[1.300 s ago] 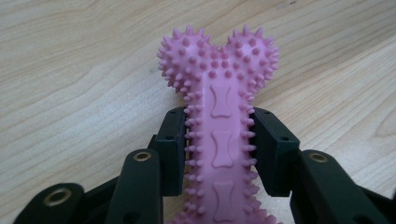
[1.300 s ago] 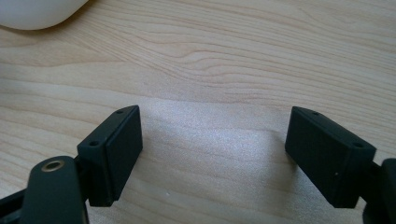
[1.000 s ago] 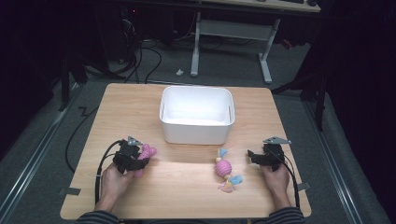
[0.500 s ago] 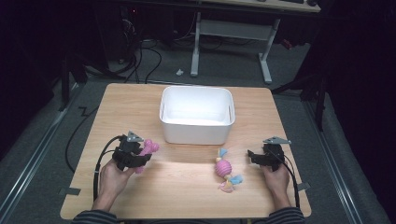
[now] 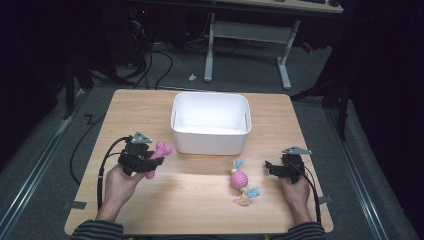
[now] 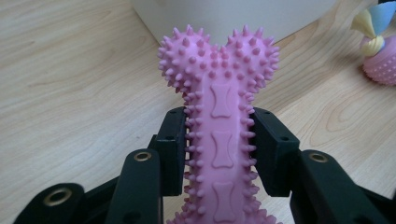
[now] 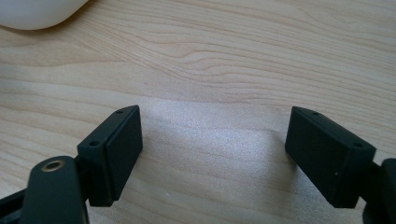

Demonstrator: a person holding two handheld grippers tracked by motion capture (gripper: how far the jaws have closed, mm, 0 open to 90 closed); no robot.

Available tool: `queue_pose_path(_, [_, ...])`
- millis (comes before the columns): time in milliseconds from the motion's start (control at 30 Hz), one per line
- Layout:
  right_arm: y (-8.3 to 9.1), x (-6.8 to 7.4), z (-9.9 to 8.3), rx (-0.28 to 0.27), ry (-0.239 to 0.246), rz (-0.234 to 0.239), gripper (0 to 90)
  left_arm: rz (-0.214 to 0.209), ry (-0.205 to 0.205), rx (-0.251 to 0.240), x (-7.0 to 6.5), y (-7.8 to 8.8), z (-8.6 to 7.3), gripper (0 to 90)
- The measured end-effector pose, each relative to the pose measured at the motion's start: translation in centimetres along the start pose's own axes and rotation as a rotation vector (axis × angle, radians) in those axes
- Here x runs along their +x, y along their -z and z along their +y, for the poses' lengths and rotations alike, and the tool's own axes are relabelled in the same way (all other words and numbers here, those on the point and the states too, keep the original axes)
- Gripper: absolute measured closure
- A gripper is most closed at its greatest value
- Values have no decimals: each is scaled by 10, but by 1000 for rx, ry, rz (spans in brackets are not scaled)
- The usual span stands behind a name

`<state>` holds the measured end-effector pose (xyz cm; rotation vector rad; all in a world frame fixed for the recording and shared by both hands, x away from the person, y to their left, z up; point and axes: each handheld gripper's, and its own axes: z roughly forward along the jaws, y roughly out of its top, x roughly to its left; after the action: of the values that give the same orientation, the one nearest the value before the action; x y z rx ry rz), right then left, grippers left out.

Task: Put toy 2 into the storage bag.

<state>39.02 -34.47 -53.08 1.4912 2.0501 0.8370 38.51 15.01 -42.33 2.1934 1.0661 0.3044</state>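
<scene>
- Pink spiky bone toy point(image 6: 223, 140) sits clamped in left gripper point(image 5: 141, 156), lifted off the table point(image 5: 200, 200), front-left of white bin point(image 5: 210, 122).
- Bare wood left of it out to the table edge; open strip between the hands.
- No readable writing; small bone shapes embossed on the toy.
- Ball-and-rope toy point(image 5: 241, 183) lies mid-right, near the front edge.
- Right gripper point(image 5: 274, 168) just beside it, jaws wide apart, nothing between them.

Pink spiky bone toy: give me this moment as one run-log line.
left gripper: shut on pink spiky rubber bone toy, off table | right gripper: open, empty | white plastic bin: empty
</scene>
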Motion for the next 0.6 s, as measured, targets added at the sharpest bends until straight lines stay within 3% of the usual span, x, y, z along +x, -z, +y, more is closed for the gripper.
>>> queue_pose_path(233, [0, 0, 0, 0, 0, 0, 191, -3, -27, 14, -3, 9, 10, 585])
queue_pose_path(600, [0, 0, 0, 0, 0, 0, 191, -52, -21, -7, -2, 17, 24, 584])
